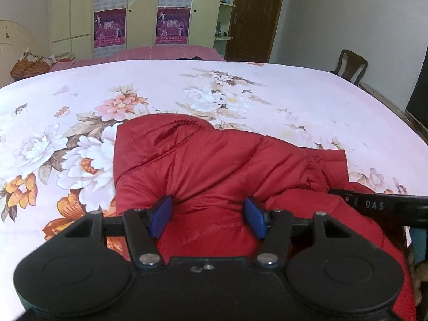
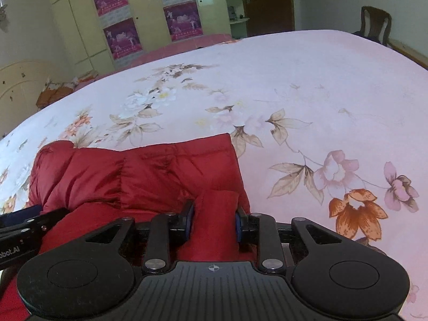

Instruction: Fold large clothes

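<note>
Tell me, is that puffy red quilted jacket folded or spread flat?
Partly folded: the puffy red quilted jacket is bunched in layers on the floral bedsheet, not yet a neat bundle.

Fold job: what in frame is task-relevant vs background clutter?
In play: red quilted puffer jacket; left gripper, fingers apart over the fabric; right gripper, closed on a fold.
Background: floral bedspread, wooden chair, pale green wardrobe, purple posters.

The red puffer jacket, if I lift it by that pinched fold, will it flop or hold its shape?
The red puffer jacket will probably sag; it already slumps in soft wrinkles. Its quilted padding suggests it is light for its bulk. The shiny shell may slip from the right gripper.
</note>
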The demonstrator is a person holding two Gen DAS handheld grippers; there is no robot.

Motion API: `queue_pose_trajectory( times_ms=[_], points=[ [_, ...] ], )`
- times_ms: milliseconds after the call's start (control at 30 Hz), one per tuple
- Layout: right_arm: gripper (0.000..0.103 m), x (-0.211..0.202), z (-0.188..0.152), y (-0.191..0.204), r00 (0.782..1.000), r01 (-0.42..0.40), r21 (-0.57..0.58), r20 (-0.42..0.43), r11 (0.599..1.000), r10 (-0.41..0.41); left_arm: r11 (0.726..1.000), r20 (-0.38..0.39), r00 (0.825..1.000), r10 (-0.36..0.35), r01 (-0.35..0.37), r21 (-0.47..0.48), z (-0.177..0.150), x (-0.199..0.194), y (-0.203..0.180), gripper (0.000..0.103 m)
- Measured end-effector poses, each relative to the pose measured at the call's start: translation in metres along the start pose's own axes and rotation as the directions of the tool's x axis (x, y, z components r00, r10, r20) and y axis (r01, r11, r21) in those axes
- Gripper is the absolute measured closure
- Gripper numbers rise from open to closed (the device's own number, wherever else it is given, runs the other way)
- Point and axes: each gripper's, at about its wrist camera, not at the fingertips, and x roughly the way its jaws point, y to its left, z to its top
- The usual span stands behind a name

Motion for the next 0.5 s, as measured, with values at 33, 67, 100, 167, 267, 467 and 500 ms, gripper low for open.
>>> queue_pose_trajectory(
  times_ms=[33, 67, 100, 167, 267, 467, 500],
  points=[
    [0.077, 0.001, -0.001, 0.000, 1.000, 0.001, -0.009, 0.008, 1.000, -0.001, 1.000, -0.004, 1.000, -0.001, 0.001, 0.001, 0.000, 0.002, 0.000, 0.043],
    [0.077, 0.002, -0.002, -0.001, 1.000, -0.001, -0.013, 0.010, 1.000, 0.001, 1.000, -0.009, 1.000, 0.000, 0.000, 0.001, 0.001, 0.004, 0.000, 0.043],
    [0.076, 0.001, 0.000, -0.001, 1.000, -0.005, -0.015, 0.004, 1.000, 0.005, 1.000, -0.013, 1.000, 0.001, -0.001, 0.007, 0.002, 0.004, 0.000, 0.043],
    [0.076, -0.002, 0.006, -0.005, 0.999, -0.027, -0.013, -0.022, 1.000, 0.026, 1.000, -0.020, 1.000, 0.000, 0.000, 0.019, 0.004, 0.003, -0.001, 0.043],
    [0.076, -0.020, 0.020, -0.016, 0.998, -0.061, 0.052, -0.026, 0.997, 0.062, 1.000, -0.017, 1.000, -0.013, 0.013, 0.003, 0.007, -0.005, 0.003, 0.043],
    [0.076, -0.070, 0.033, -0.010, 0.990, -0.120, -0.016, 0.066, 0.993, 0.121, 0.999, 0.027, 1.000, -0.015, 0.016, -0.034, 0.009, -0.036, 0.006, 0.043],
    [0.075, -0.076, 0.032, -0.008, 0.989, -0.128, -0.028, 0.072, 0.991, 0.130, 0.999, 0.037, 0.999, -0.015, 0.016, -0.033, 0.008, -0.042, 0.005, 0.043]
  ],
)
